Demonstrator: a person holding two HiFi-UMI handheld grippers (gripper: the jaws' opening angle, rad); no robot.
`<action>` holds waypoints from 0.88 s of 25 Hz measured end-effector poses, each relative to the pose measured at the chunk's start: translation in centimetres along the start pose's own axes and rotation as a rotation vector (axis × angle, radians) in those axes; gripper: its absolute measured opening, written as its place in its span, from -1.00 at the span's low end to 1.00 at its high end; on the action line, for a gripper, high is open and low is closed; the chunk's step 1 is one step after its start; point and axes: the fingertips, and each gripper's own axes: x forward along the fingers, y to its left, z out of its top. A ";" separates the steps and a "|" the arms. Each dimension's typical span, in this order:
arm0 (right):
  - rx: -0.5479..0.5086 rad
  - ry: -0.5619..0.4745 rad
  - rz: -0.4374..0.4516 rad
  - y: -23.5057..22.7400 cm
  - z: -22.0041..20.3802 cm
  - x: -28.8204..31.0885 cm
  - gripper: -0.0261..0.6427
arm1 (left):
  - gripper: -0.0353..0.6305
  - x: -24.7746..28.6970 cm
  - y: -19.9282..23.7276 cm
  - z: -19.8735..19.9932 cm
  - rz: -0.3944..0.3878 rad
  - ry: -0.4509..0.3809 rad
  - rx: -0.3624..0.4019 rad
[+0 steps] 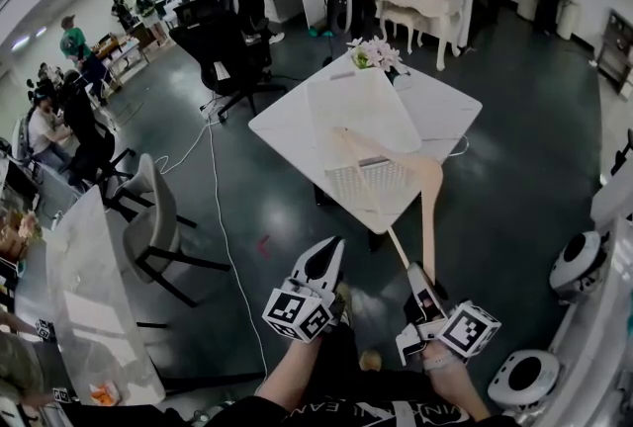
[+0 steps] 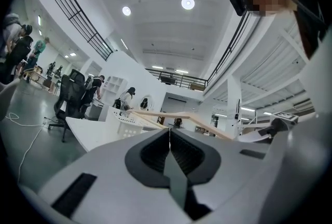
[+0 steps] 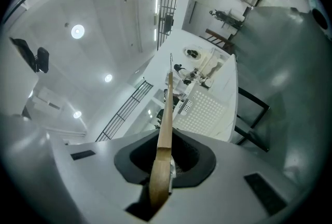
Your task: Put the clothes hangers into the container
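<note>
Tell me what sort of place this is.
Probably a big open workshop or office hall: people working along the left, a black office chair on a dark glossy floor, and a railed upper gallery.

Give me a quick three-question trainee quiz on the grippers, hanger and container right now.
1. What is the right gripper shut on? A) wooden hanger B) a shirt C) nothing
2. True or false: the left gripper holds a hanger too.
3. Fill in: the perforated container stands on the white ____.
Key: 1 A; 2 false, its jaws are shut and empty; 3 table.
</note>
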 end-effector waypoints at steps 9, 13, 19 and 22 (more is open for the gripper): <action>-0.066 0.048 -0.053 -1.5 2.6 5.4 -0.76 | -0.87 4.4 5.5 2.3 0.040 -0.031 0.041; -0.119 0.088 -0.069 -1.9 3.8 8.7 -0.76 | -0.87 6.2 9.1 2.9 0.083 -0.030 0.038; -0.210 0.177 -0.130 -2.6 5.4 12.5 -0.76 | -0.87 9.2 13.6 3.7 0.117 -0.035 0.010; -0.246 0.199 -0.155 -2.8 6.3 14.1 -0.76 | -0.87 10.7 15.3 4.0 0.121 -0.033 0.003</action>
